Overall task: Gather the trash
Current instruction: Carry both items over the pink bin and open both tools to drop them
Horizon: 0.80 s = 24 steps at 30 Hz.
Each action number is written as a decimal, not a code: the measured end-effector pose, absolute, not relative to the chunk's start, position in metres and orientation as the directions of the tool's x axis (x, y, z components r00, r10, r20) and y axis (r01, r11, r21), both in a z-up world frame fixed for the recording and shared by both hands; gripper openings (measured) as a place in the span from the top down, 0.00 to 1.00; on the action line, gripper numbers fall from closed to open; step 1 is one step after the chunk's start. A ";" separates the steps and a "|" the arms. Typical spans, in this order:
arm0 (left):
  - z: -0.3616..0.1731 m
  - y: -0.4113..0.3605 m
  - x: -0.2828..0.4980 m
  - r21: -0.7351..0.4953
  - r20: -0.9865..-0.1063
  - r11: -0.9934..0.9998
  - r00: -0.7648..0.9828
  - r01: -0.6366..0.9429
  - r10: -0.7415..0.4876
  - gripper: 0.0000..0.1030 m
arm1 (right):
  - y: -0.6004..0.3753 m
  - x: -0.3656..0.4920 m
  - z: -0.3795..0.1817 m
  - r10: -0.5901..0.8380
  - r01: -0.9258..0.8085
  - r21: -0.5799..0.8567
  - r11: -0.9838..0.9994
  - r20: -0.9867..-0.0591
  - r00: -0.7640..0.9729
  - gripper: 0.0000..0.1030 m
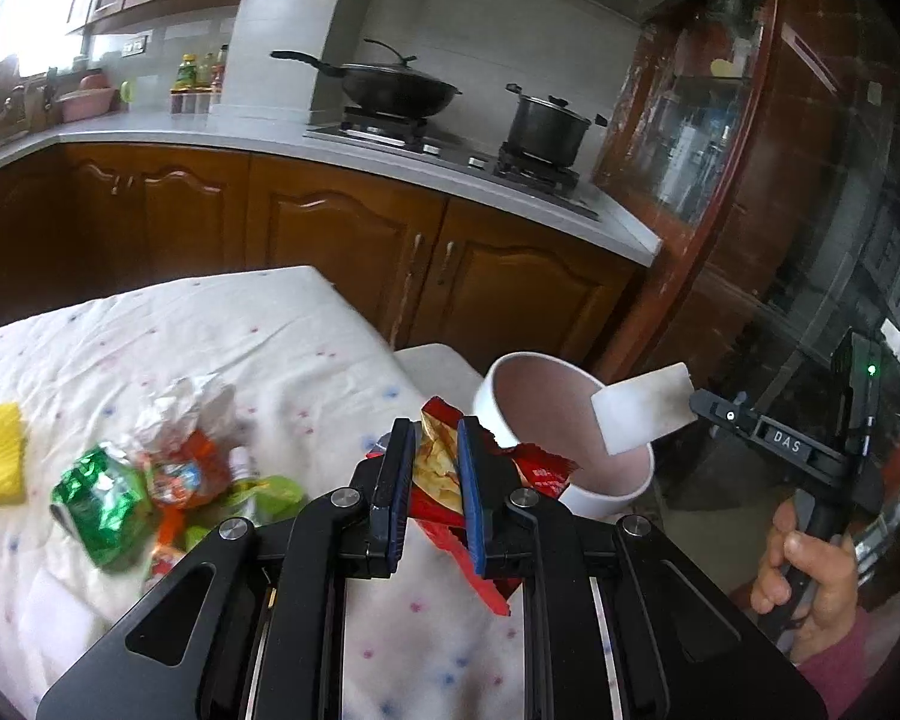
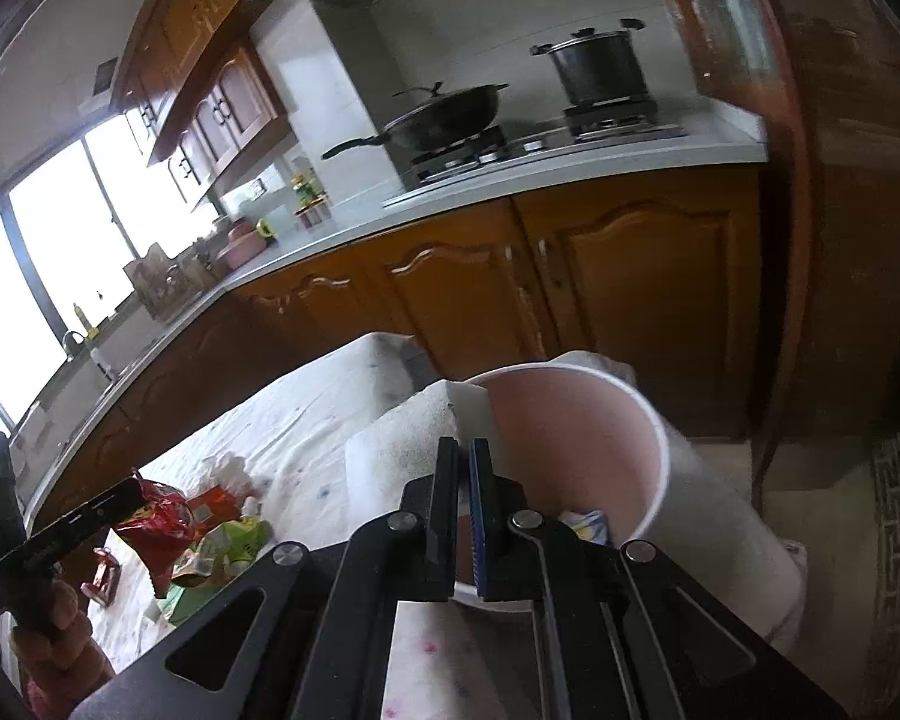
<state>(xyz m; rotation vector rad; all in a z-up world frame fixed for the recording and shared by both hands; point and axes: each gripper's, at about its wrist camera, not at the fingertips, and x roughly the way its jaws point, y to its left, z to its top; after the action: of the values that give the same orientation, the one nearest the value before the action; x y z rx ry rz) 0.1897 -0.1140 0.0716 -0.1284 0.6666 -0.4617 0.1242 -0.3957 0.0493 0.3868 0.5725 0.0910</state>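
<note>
1. Trash is in three places: a red and gold snack wrapper [image 1: 444,480] pinched in the left gripper [image 1: 429,480], a white foam-like piece [image 1: 642,414] nipped by the right gripper [image 2: 463,480], and a loose pile of wrappers [image 1: 168,474] on the cloth-covered table [image 1: 210,324].
2. Both grippers are pressed tight on their pieces, likely because such thin, light scraps slip from a loose grip.
3. Both point toward the white bin [image 1: 498,402] just off the table's corner; the white piece hangs over its mouth, so a release should drop it inside.
4. The wrapper sits short of the rim; it probably needs carrying further.
</note>
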 end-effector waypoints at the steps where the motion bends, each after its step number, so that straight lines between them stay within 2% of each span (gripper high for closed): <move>1: 0.072 -0.117 0.191 -0.260 -0.566 0.890 0.688 0.375 -0.455 0.87 | -0.400 0.124 0.049 0.183 0.030 0.380 0.924 -0.511 0.840 0.97; 14: 0.073 -0.194 0.234 -0.261 -0.570 0.868 0.658 0.423 -0.492 0.87 | -0.435 0.129 0.036 0.117 0.103 0.362 0.927 -0.538 0.835 0.97; 24: 0.045 -0.243 0.270 -0.256 -0.636 0.865 0.599 0.431 -0.486 0.87 | -0.445 0.147 0.020 0.093 0.132 0.335 0.933 -0.579 0.810 0.97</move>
<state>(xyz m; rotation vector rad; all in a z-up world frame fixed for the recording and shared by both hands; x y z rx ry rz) 0.2699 -0.2429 0.0448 -0.0786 0.7610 -0.5321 0.1466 -0.4453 0.0203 0.3741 0.6295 -0.0218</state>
